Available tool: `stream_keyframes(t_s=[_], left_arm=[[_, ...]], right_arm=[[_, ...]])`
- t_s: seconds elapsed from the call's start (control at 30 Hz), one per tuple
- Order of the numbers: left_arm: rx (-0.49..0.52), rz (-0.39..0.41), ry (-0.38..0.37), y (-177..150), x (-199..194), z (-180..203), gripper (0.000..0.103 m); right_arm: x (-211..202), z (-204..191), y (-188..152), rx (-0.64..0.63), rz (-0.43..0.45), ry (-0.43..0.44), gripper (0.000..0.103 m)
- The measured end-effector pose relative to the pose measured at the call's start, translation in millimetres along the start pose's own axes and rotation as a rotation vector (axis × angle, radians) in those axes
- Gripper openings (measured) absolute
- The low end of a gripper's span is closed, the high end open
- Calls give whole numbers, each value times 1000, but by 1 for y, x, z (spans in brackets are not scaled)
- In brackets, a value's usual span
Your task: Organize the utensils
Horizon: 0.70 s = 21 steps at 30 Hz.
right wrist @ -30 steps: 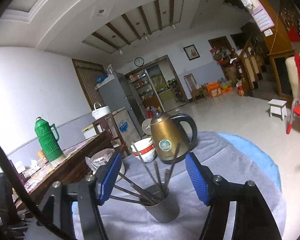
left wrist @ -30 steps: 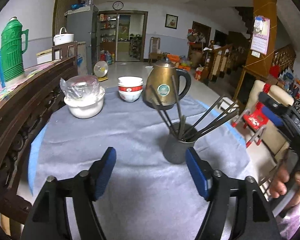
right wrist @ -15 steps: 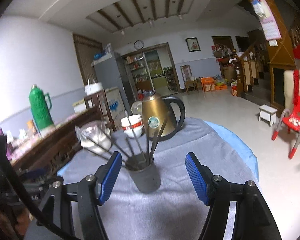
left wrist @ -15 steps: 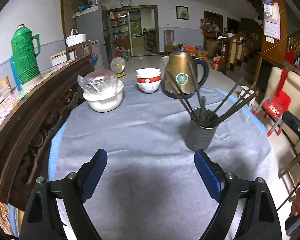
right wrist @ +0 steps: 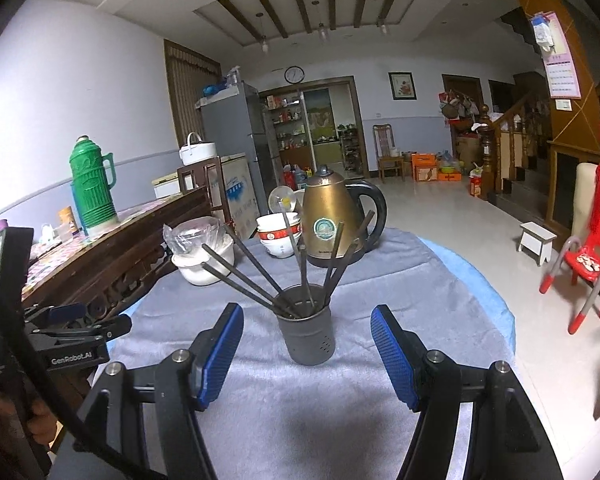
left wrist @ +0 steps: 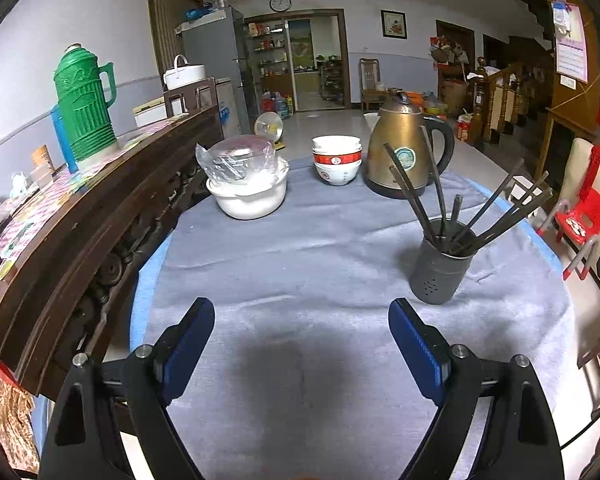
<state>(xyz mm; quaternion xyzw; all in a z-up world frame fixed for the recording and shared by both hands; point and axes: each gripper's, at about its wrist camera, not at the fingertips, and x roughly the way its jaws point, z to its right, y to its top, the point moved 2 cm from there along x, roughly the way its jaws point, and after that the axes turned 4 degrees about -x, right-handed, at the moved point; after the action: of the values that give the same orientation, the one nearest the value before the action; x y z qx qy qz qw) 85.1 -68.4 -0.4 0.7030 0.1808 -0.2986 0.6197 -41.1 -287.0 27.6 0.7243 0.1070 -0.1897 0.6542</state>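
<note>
R wrist: chopsticks [right wrist: 300,276] fan upward from holder [right wrist: 309,336].

on the bench [left wrist: 300,272] the holder [left wrist: 440,272] with chopsticks [left wrist: 496,208] in it stands at right; behind it the kettle [left wrist: 400,152], bowls [left wrist: 336,160] left of that, pot [left wrist: 248,196] farther left

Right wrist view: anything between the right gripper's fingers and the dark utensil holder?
Nothing: only bare grey cloth lies between the open right gripper and the utensil holder, shown in the right wrist view.
</note>
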Motion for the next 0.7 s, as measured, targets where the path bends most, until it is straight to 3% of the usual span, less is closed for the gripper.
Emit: stream_keyframes(t_s=[0.4,0.7], left_arm=[[1,17,28,-6,-22,0,89],[6,72,43,-16,-63,1,89]], right_arm=[[-12,-8,-4,17,-24,-20,70],[-41,-16,-13,33,-30,-12,70]])
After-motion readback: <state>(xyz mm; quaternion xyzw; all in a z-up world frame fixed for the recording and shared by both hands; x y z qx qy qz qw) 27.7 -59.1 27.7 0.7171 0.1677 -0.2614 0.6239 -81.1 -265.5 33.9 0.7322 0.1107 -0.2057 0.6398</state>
